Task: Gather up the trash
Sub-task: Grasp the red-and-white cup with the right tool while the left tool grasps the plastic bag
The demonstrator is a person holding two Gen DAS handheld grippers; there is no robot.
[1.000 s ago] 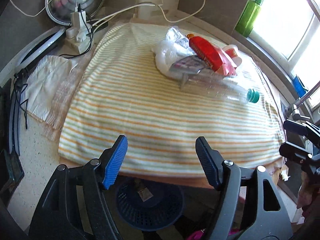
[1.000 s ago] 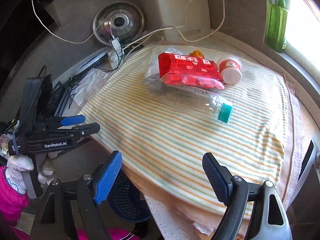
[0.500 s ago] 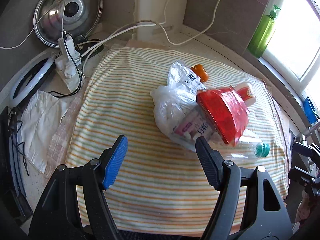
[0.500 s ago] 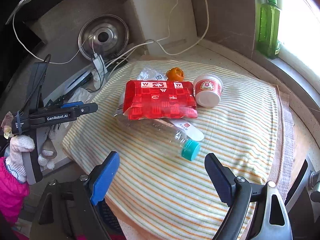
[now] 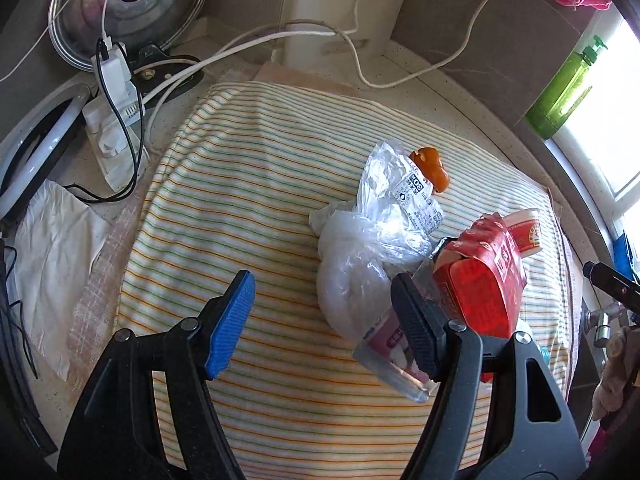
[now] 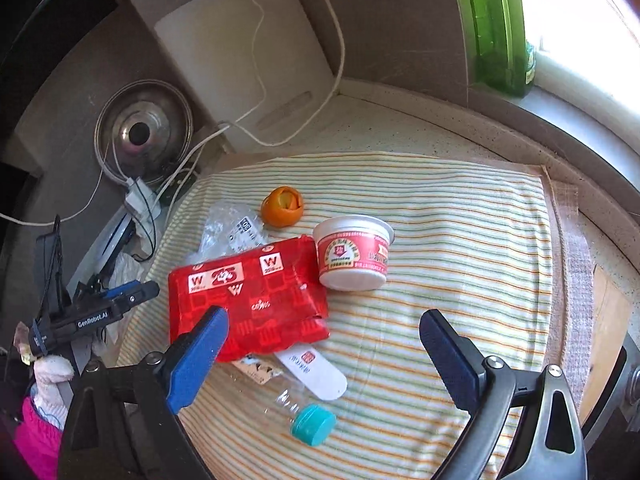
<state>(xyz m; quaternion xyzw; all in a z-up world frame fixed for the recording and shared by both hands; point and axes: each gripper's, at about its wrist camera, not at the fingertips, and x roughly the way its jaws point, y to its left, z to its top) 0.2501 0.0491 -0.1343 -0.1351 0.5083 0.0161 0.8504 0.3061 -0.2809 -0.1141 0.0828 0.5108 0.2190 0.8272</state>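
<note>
A pile of trash lies on a striped cloth: a red packet, a clear bottle with a teal cap, a white cup with a red label, an orange peel, a clear bag and a white bag. My left gripper hangs open just before the white bag, touching nothing. My right gripper is above the bottle, its jaws opening, nothing pressed between them.
A pot lid, a power strip with cables and a ring light crowd the back left. White paper lies left of the cloth. A green soap bottle stands by the window. A white board leans on the wall.
Both grippers have moved forward over the cloth toward the pile. The dark basket below the counter edge has left both views. The right jaws stand wider apart.
</note>
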